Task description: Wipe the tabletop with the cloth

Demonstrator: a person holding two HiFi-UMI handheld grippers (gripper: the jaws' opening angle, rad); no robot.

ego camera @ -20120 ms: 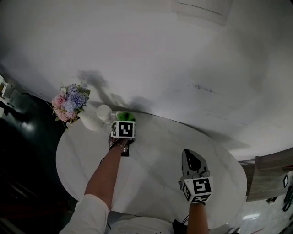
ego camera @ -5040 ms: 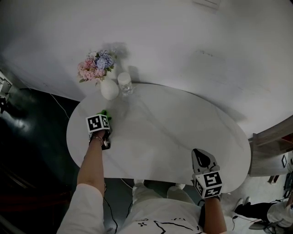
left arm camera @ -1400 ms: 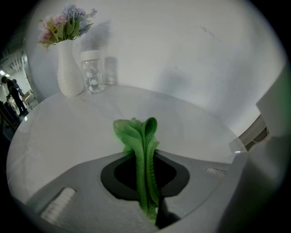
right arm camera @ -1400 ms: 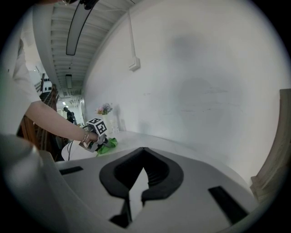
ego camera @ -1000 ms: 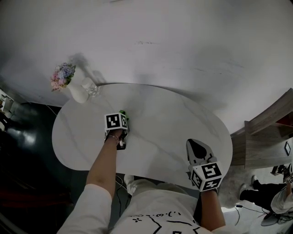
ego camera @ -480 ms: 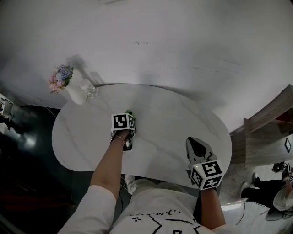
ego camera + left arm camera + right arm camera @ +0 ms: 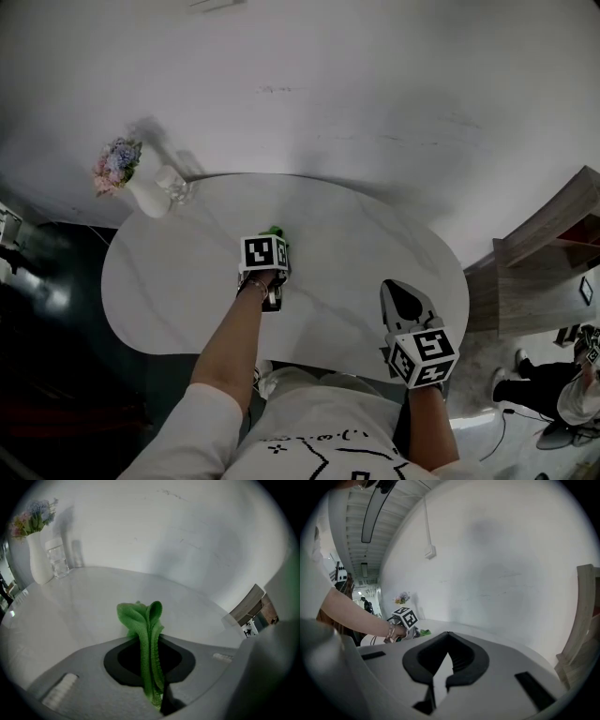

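Note:
My left gripper [image 7: 270, 242] is down on the oval white tabletop [image 7: 169, 281], near its middle, shut on a bunched green cloth [image 7: 274, 231]. In the left gripper view the cloth [image 7: 143, 625] stands folded and pinched between the jaws of that gripper [image 7: 147, 641], its top bulging out past the tips onto the tabletop [image 7: 70, 606]. My right gripper [image 7: 396, 289] hovers at the table's near right edge, shut with nothing in it. In the right gripper view its jaws [image 7: 447, 634] meet at the tips, and the left gripper's marker cube [image 7: 407, 617] and the cloth [image 7: 424, 632] show beyond.
A white vase of pink and blue flowers [image 7: 127, 173] and a clear glass [image 7: 173, 183] stand at the table's far left edge, against the white wall. A wooden cabinet [image 7: 553, 253] stands right of the table. Dark floor lies to the left.
My left gripper has slid to the right across the tabletop with the cloth, further from the vase. The right gripper has stayed at the near right edge.

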